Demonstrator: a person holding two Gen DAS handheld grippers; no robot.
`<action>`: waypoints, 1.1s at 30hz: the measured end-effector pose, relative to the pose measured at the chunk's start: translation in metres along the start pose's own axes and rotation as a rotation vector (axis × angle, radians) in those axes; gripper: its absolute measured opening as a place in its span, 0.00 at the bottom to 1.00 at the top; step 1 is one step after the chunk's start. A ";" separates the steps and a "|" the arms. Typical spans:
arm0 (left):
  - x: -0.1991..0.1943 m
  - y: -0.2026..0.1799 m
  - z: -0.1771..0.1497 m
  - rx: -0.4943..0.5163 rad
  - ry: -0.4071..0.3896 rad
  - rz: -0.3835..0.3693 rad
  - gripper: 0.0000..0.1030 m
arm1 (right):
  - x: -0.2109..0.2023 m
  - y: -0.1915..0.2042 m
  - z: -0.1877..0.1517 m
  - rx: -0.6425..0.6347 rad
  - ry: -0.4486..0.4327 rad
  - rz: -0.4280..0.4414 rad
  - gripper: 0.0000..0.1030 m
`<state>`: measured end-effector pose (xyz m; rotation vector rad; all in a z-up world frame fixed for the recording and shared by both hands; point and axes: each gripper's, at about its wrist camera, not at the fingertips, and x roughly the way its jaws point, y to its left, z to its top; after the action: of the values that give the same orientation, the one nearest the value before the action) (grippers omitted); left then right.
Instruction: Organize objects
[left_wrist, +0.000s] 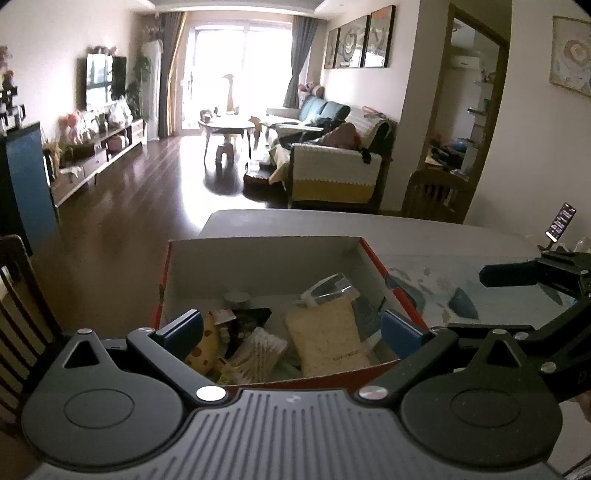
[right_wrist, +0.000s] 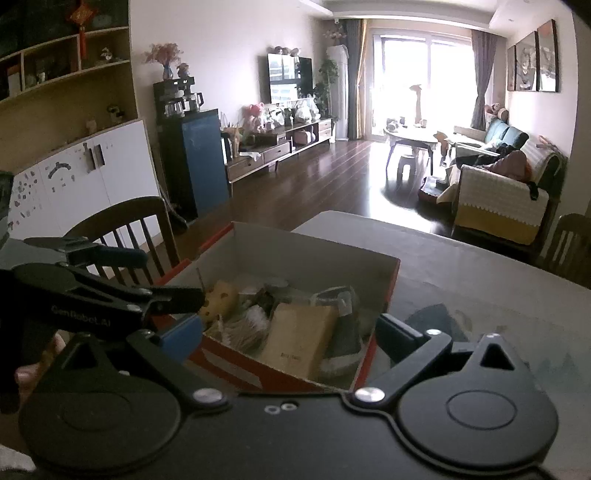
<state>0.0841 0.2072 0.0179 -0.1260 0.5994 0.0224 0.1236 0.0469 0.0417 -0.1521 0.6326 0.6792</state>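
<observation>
A red cardboard box (left_wrist: 373, 260) with a white inside stands on the table, holding several small things. Among them are a tan pad (left_wrist: 325, 339), a bundle of cotton swabs (left_wrist: 255, 349), a yellow spotted item (left_wrist: 201, 349) and a round tin (left_wrist: 236, 297). My left gripper (left_wrist: 291, 330) is open and empty, its blue pads spread over the box's near edge. My right gripper (right_wrist: 291, 332) is likewise open and empty, at the near right corner of the box (right_wrist: 236, 354). Each gripper shows in the other's view, the right gripper (left_wrist: 467, 301) and the left gripper (right_wrist: 171, 277).
The grey table (right_wrist: 480, 277) extends to the right of the box, with a dark blue patch (left_wrist: 461, 304) on it. A phone on a stand (left_wrist: 561, 221) sits at the far right. Wooden chairs (right_wrist: 125, 229) stand at the table's left side.
</observation>
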 end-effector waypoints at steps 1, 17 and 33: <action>-0.002 -0.002 -0.001 0.006 -0.004 0.003 1.00 | -0.001 -0.001 -0.002 0.004 -0.001 -0.001 0.98; -0.013 -0.014 -0.019 0.022 -0.018 0.138 1.00 | -0.018 -0.008 -0.025 0.048 -0.012 0.000 0.98; -0.011 -0.014 -0.027 0.006 0.008 0.156 1.00 | -0.023 -0.012 -0.037 0.083 0.001 -0.017 0.98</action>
<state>0.0602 0.1904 0.0037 -0.0729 0.6163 0.1712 0.0994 0.0128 0.0243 -0.0810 0.6588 0.6358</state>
